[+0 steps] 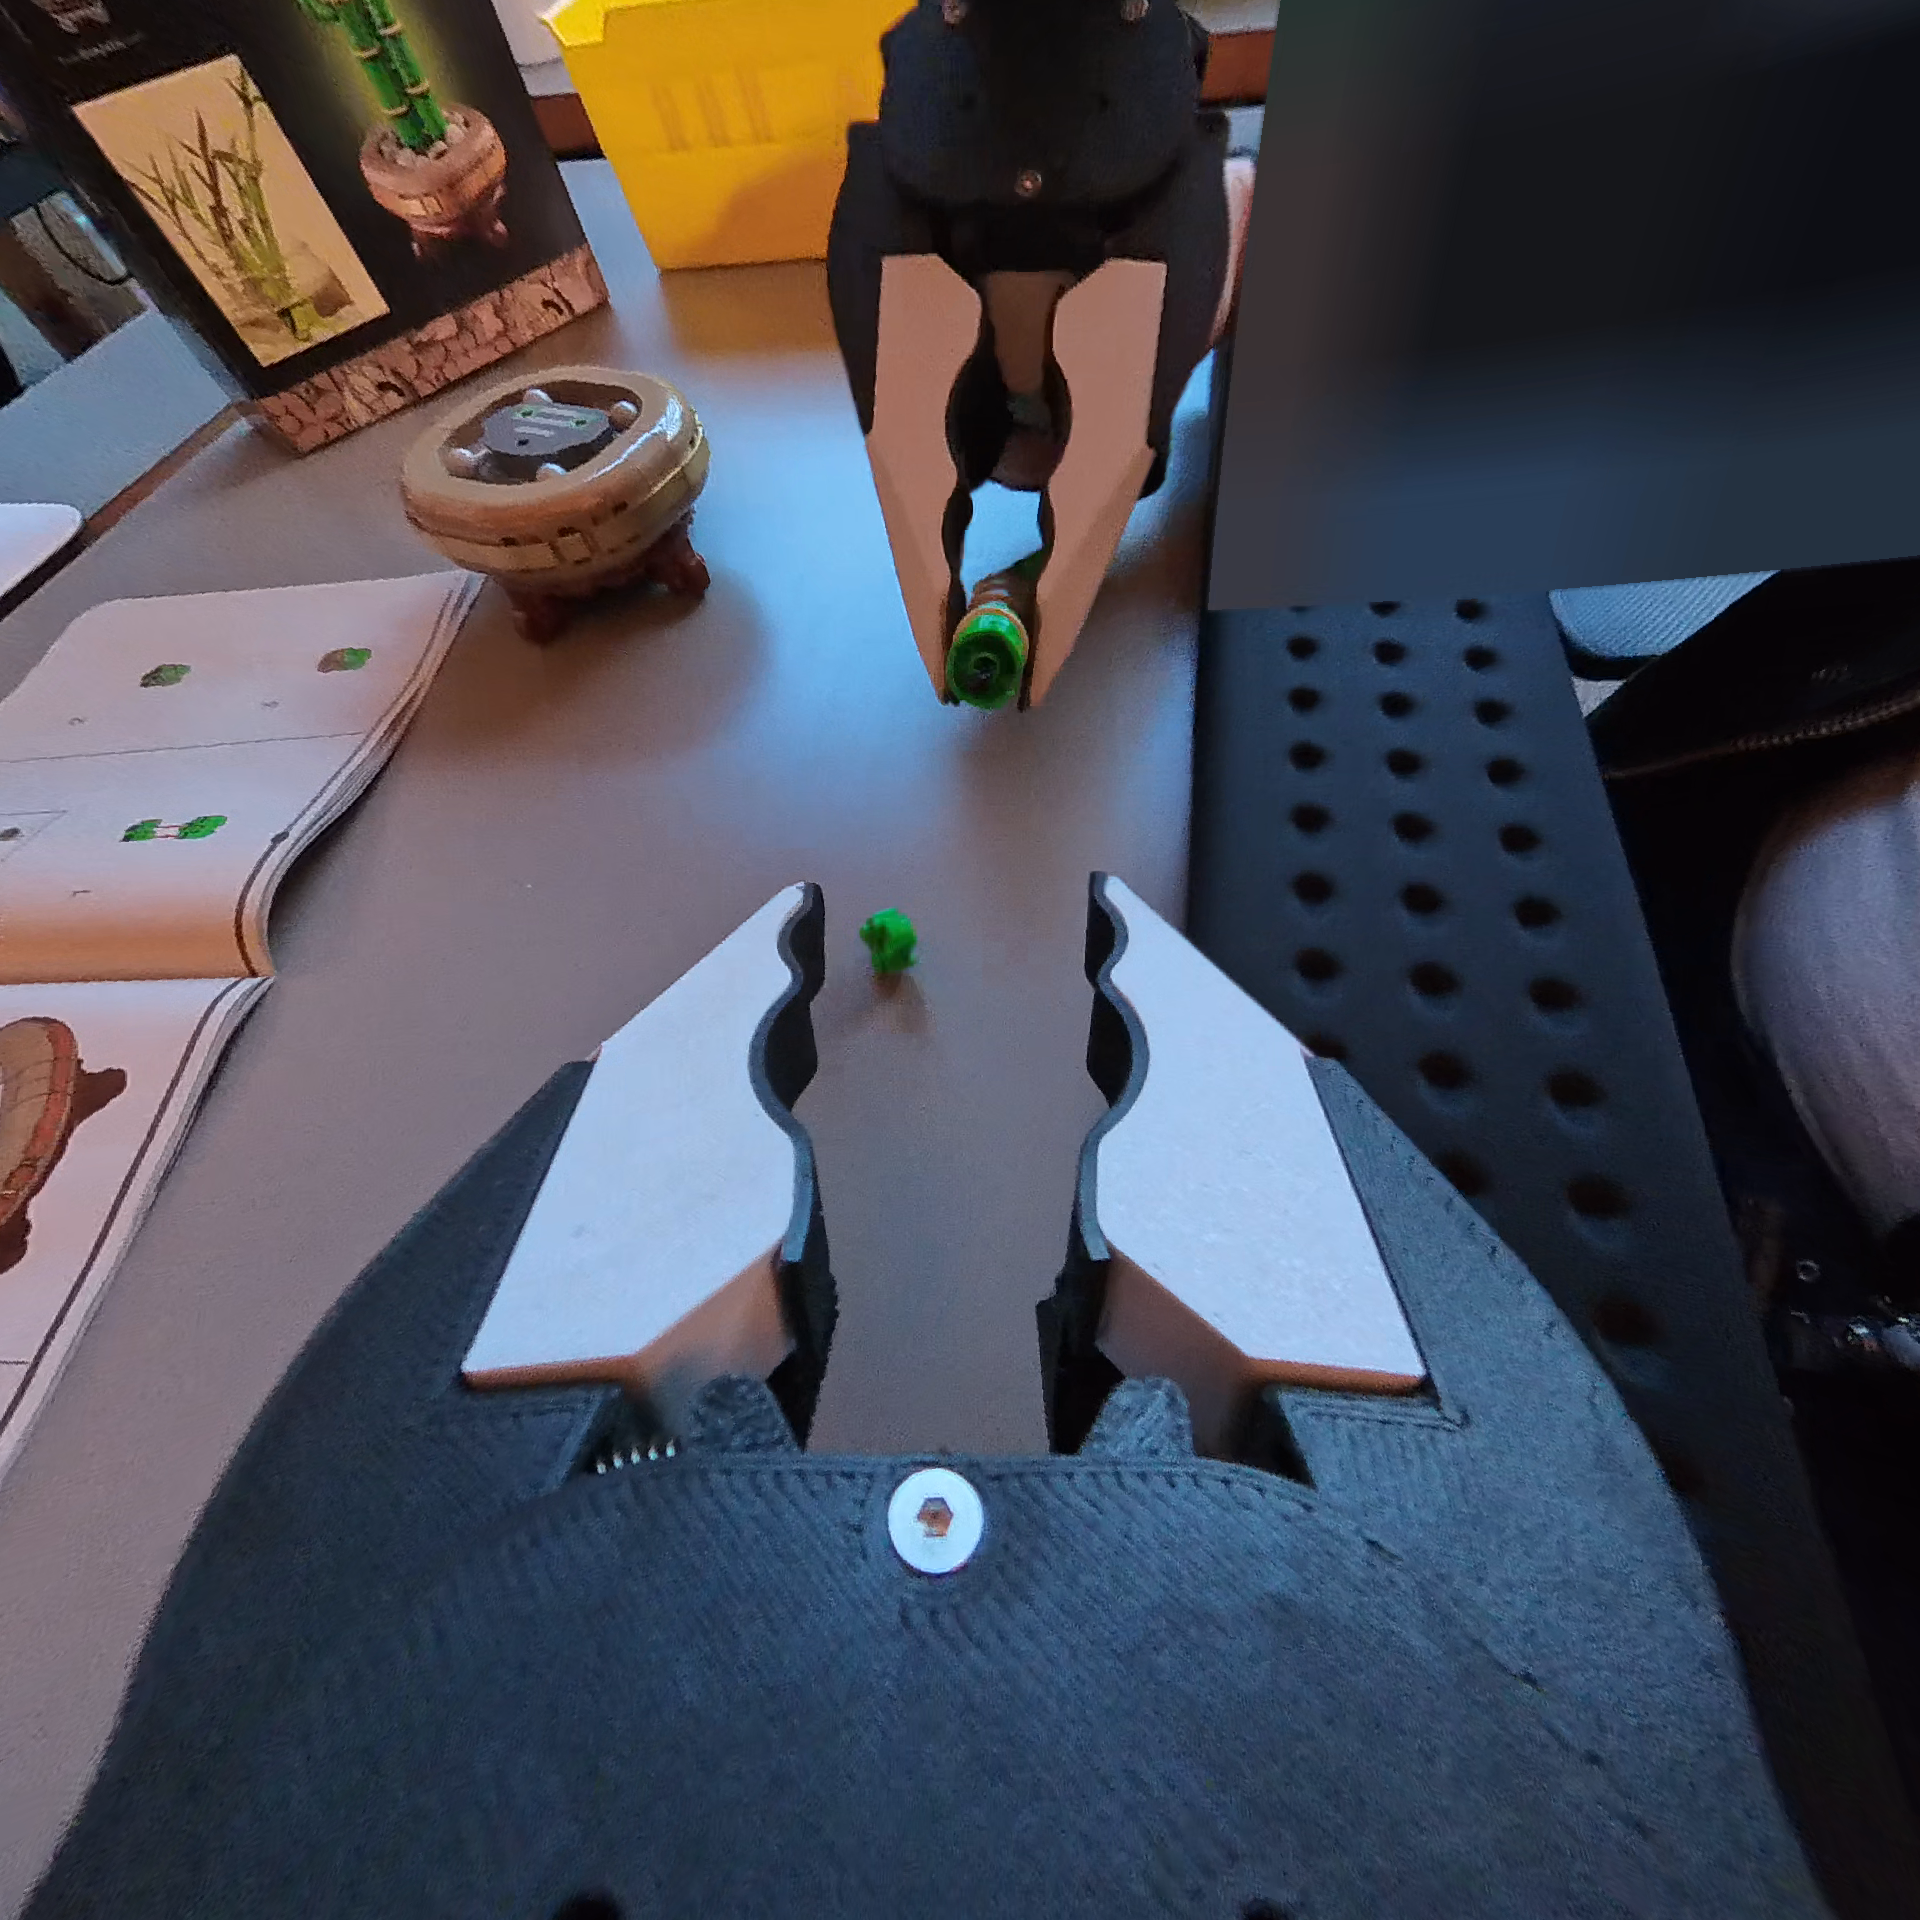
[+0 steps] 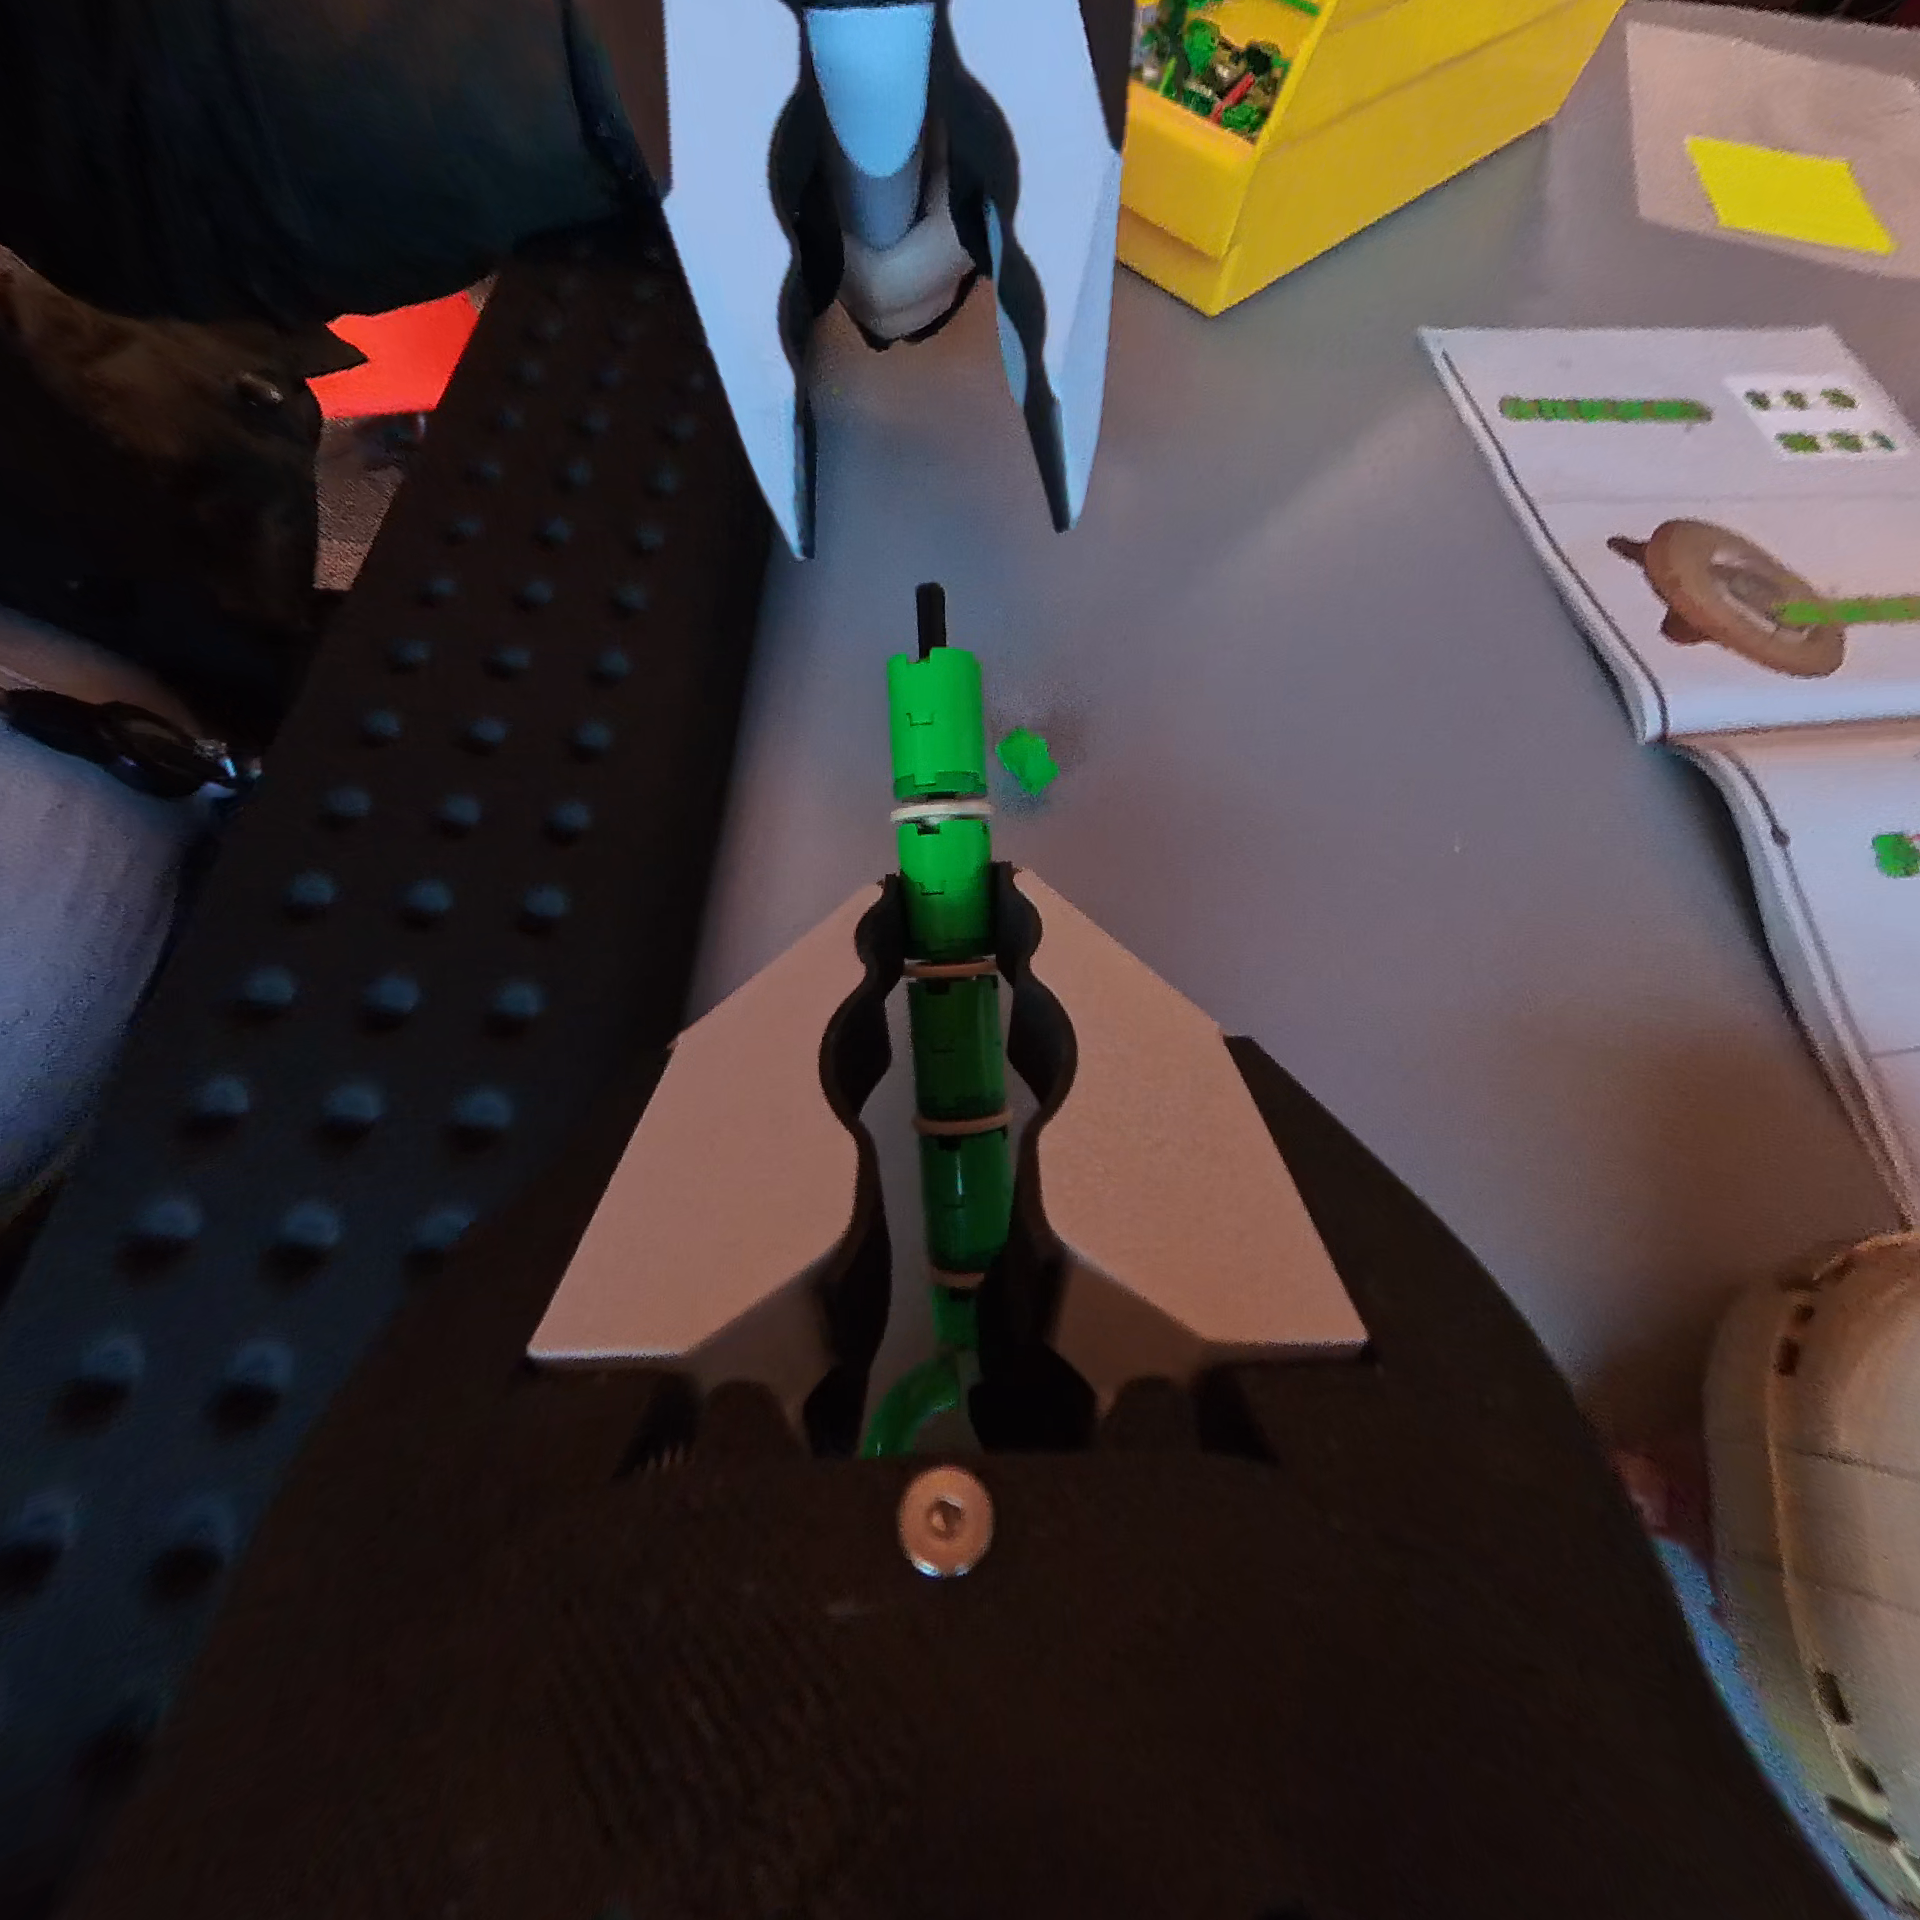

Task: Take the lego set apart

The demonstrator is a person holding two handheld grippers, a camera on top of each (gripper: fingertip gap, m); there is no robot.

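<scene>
My right gripper point(image 2: 943, 883) is shut on a green lego bamboo stalk point(image 2: 935, 727) made of stacked cylinders with tan rings; a black axle sticks out of its far end. The right gripper point(image 1: 987, 696) and the stalk point(image 1: 985, 646) also show in the left wrist view, pointing toward me. My left gripper point(image 1: 954, 899) is open and empty, just above the table; it also shows in the right wrist view point(image 2: 930, 535). A small loose green piece point(image 1: 889, 940) lies on the table between its fingertips and shows beside the stalk point(image 2: 1027, 762). The tan lego pot point(image 1: 556, 478) stands at the left.
An open instruction booklet point(image 1: 187, 769) lies at the left. The set's box point(image 1: 301, 197) stands behind the pot. A yellow bin point(image 2: 1330, 156) holds several loose pieces. A black perforated panel point(image 1: 1423, 883) borders the table on the right. A person's clothing shows beyond it. Tip to tip, the grippers are about 8 centimetres apart. About 15 centimetres separates my right fingertips from the tan lego pot point(image 1: 556, 478).
</scene>
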